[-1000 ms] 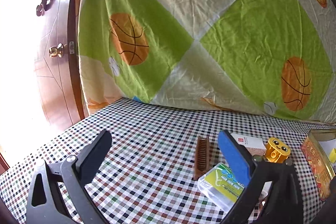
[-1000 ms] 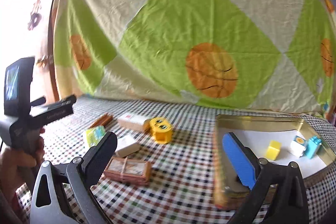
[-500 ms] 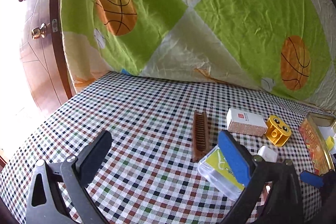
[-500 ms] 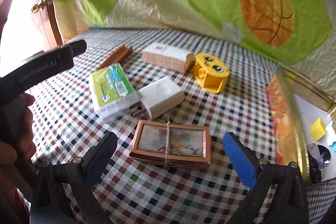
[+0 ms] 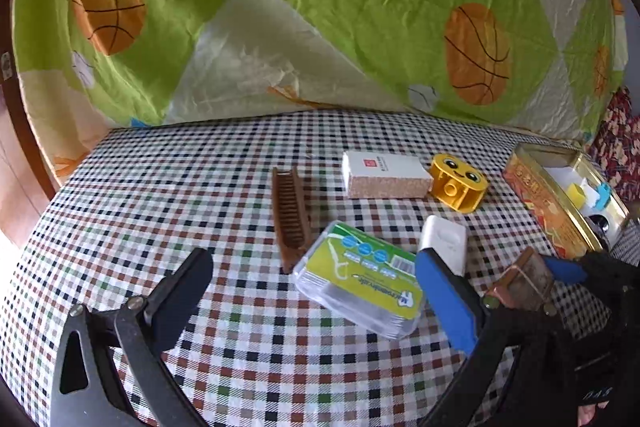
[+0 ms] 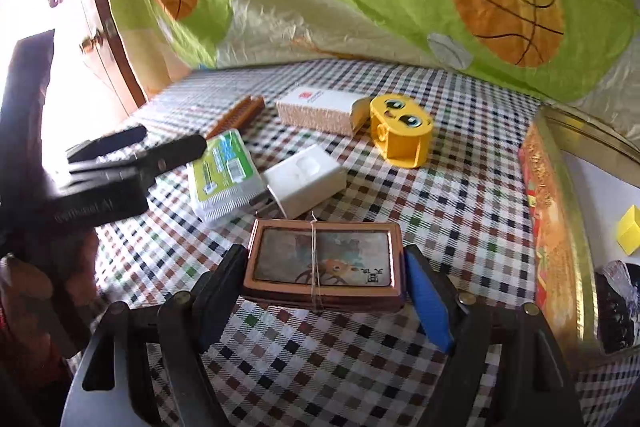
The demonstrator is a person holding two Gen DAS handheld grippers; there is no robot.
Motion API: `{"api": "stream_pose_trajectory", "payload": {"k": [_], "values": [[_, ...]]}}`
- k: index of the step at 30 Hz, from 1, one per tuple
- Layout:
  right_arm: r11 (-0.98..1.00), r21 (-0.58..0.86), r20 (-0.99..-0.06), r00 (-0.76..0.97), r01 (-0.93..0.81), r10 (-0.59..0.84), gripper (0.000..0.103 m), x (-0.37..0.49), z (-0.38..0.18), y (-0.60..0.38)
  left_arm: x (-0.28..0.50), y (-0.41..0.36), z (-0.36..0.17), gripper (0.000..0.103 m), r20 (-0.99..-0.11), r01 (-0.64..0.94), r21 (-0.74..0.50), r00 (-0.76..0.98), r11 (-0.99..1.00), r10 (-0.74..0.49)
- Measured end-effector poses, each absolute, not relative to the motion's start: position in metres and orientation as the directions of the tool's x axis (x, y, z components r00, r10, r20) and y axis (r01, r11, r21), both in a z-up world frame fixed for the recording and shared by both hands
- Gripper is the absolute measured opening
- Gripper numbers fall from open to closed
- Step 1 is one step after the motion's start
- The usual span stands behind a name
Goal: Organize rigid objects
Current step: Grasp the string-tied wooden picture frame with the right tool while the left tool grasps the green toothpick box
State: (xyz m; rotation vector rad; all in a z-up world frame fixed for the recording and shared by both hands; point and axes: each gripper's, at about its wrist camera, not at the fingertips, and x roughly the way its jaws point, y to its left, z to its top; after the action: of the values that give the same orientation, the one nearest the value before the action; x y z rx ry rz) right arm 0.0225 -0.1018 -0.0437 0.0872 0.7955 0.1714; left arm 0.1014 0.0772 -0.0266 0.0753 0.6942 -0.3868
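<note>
Copper-brown and tied with string, a flat card bundle (image 6: 322, 261) lies on the checked tablecloth (image 6: 460, 195) at 6 o'clock in the right wrist view, with the right gripper (image 6: 320, 283) closed against its two short ends. The left gripper (image 5: 312, 301) hovers spread wide and empty just above a green-labelled plastic box (image 5: 360, 291). A gold tin tray (image 6: 560, 227) holding small blocks sits at 3 o'clock.

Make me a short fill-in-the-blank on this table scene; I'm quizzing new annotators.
1. The right tool has its fingers on either side of the ____ card stack.
2. The yellow toy block shows a cartoon ____.
3. The white charger lies on a ____ tablecloth.

Missing words: string-tied; face; checkered
</note>
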Motion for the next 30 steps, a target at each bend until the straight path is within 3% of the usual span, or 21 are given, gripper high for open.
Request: {"api": "stream_pose_trajectory", "payload": {"k": [7,11,13,16,20,30], "values": [[0.984,0.152,-0.675,0.718,-0.092,0.171,0.08,0.013,-0.039,-0.111,0.098,0.05,-0.033,0.102,-0.679,0.509,-0.013,0.627,0.861,-0.381],[0.978,0.198,-0.689,0.701,-0.063,0.185,0.079,0.017,-0.043,-0.121,0.103,0.033,-0.044,0.102,-0.737,0.548,0.034,0.578,0.836,-0.35],[0.978,0.202,-0.691,0.701,-0.049,0.178,0.079,0.018,-0.044,-0.125,0.109,0.03,-0.049,0.101,-0.757,0.552,0.06,0.568,0.832,-0.322],[0.977,0.209,-0.693,0.699,-0.04,0.177,0.079,0.019,-0.046,-0.129,0.119,0.035,-0.054,0.101,-0.781,0.543,0.007,0.527,0.84,-0.335],[0.977,0.207,-0.69,0.702,-0.043,0.177,0.079,0.017,-0.045,-0.128,0.127,0.043,-0.057,0.082,-0.788,0.499,-0.015,0.528,0.866,-0.317],[0.977,0.208,-0.667,0.723,-0.053,0.181,0.079,0.015,-0.042,-0.126,0.125,0.045,-0.055,0.081,-0.785,0.444,-0.027,0.545,0.896,-0.293]]}}
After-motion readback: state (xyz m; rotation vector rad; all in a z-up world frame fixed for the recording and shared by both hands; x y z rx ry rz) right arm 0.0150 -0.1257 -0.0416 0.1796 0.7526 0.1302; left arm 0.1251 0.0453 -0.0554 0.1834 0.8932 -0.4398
